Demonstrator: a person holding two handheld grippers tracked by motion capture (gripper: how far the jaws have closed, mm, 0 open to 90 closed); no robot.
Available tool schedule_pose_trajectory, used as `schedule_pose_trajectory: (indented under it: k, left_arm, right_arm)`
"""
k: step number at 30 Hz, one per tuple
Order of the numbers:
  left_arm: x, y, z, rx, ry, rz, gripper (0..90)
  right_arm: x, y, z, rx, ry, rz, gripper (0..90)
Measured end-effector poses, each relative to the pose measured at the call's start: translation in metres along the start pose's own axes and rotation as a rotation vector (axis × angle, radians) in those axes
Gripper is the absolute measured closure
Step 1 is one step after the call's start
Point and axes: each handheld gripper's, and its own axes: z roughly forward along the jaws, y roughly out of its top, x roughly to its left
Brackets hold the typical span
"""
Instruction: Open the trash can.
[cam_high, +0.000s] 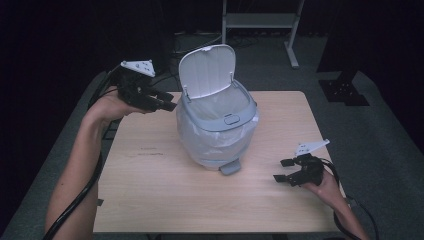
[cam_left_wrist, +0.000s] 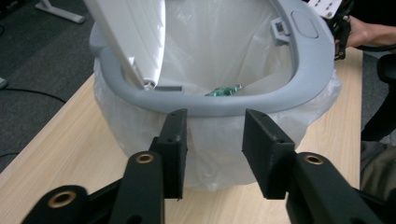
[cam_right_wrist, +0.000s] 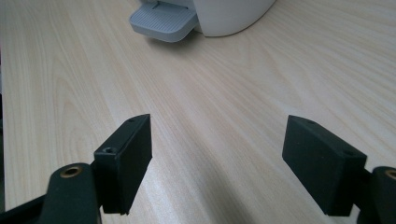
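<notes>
Bin (cam_high: 216, 131) body hidden under white liner bag (cam_left_wrist: 140, 130); base cut by top edge in right gripper view, pedal (cam_right_wrist: 162, 21) partly cropped. Small green item (cam_left_wrist: 224, 90) inside bin, half behind grey rim (cam_left_wrist: 210, 105), too small to identify. Lid (cam_left_wrist: 135, 37) cut off at top in left gripper view. Room beyond table (cam_high: 150, 200) too dark to read.

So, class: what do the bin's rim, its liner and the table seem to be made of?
Rim: probably moulded plastic, grey and matt, with smooth rounded edges. Liner: thin plastic film, translucent white and crinkled, folded out over the bin's sides. Table: pale wood or wood-look laminate; the grain lines show, but not which.
</notes>
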Motion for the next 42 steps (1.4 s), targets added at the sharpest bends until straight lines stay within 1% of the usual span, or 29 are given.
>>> schedule_pose_trajectory:
  k: [4, 9, 11, 13, 16, 17, 18, 20, 21, 25, 27, 29, 32, 33, 35, 36, 38, 42]
  left_arm:
    - [0.004, -0.002, -0.001, -0.002, 0.004, 0.003, 64.3]
    - [0.009, -0.002, 0.0, 0.007, 0.009, 0.002, 68.3]
    - [0.012, -0.002, 0.002, 0.009, 0.009, -0.003, 69.9]
    - [0.016, -0.002, 0.003, 0.02, 0.015, -0.012, 71.0]
    - [0.021, -0.002, 0.007, 0.023, 0.02, -0.022, 74.4]
    - [0.023, -0.001, 0.008, 0.027, 0.026, -0.019, 77.0]
    - [0.025, -0.001, 0.009, 0.028, 0.036, -0.025, 78.4]
    - [0.03, 0.0, 0.01, 0.022, 0.039, -0.036, 81.2]
    - [0.032, 0.0, 0.011, 0.025, 0.05, -0.044, 82.2]
    - [0.04, 0.002, 0.013, 0.024, 0.047, -0.068, 85.3]
    - [0.044, 0.003, 0.015, 0.025, 0.05, -0.07, 86.0]
    - [0.047, 0.005, 0.016, 0.016, 0.049, -0.072, 88.7]
    - [0.052, 0.01, 0.018, 0.011, 0.061, -0.074, 90.0]
    - [0.054, 0.012, 0.018, 0.008, 0.055, -0.076, 90.0]
    - [0.057, 0.016, 0.02, 0.007, 0.062, -0.079, 90.0]
    - [0.058, 0.019, 0.02, -0.003, 0.057, -0.085, 90.0]
    - [0.061, 0.024, 0.02, -0.013, 0.062, -0.083, 90.0]
    - [0.063, 0.034, 0.023, -0.022, 0.052, -0.079, 90.0]
  right_arm:
    - [0.0, 0.0, 0.0, -0.001, -0.001, -0.001, 22.9]
    - [-0.001, 0.0, -0.001, -0.004, -0.003, -0.006, 22.9]
    - [-0.001, 0.0, -0.001, -0.007, -0.003, 0.001, 22.9]
    - [-0.001, 0.0, -0.001, -0.008, -0.004, 0.003, 22.9]
    - [-0.002, 0.0, -0.001, -0.007, -0.002, 0.005, 22.9]
    - [-0.002, 0.0, -0.001, -0.006, -0.003, 0.006, 22.9]
    - [-0.002, 0.0, -0.002, -0.008, -0.002, 0.009, 22.9]
    - [-0.003, -0.001, -0.002, -0.009, -0.001, 0.009, 22.9]
    - [-0.003, -0.001, -0.002, -0.01, -0.001, 0.009, 22.9]
    - [-0.004, -0.001, -0.002, -0.013, -0.002, 0.006, 22.9]
    - [-0.005, -0.001, -0.003, -0.013, -0.003, 0.008, 22.9]
    - [-0.005, -0.001, -0.003, -0.015, -0.004, 0.011, 22.9]
    - [-0.004, -0.001, -0.004, -0.019, -0.005, 0.01, 22.9]
    - [-0.004, -0.001, -0.005, -0.022, -0.006, 0.008, 22.9]
    - [-0.004, -0.001, -0.006, -0.024, -0.006, 0.01, 22.9]
    - [-0.004, 0.0, -0.006, -0.024, -0.006, 0.01, 22.9]
    - [-0.004, 0.0, -0.006, -0.024, -0.005, 0.011, 22.9]
    - [-0.004, 0.0, -0.006, -0.027, -0.006, 0.007, 22.9]
